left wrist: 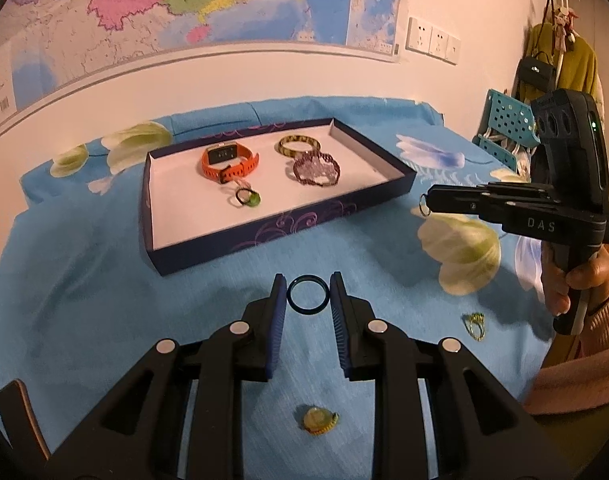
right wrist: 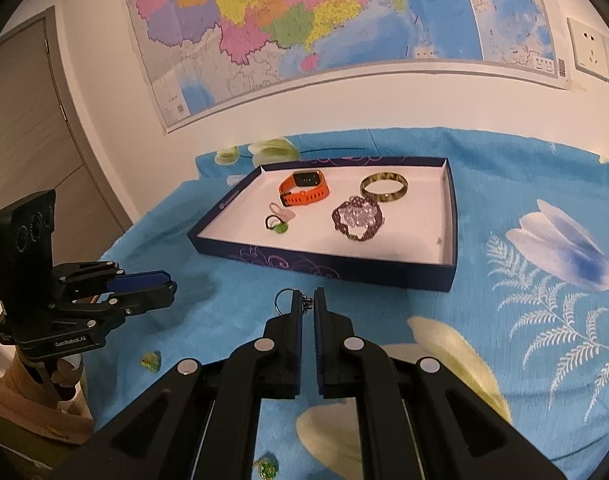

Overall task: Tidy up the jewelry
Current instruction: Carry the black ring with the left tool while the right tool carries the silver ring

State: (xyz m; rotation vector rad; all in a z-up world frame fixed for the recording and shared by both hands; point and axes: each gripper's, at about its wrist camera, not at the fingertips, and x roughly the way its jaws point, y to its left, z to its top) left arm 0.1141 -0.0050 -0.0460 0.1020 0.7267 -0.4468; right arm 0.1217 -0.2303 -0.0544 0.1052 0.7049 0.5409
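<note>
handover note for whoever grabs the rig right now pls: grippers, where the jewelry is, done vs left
Left gripper: shut on a dark blue ring, held above the cloth, short of the tray.
Right gripper: shut on a small silver ring that sticks out at the fingertips, also short of the tray.
Tray: already holds an orange watch, a green-stone ring, a yellow-black bangle and a purple beaded bracelet.
Left to do: drop both held rings in the tray, then collect the gold ring and the round gold-green piece lying on the blue cloth.

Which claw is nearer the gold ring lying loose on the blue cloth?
Left. The gold ring lies just right of the left claw; the right claw hangs above and beyond it.
</note>
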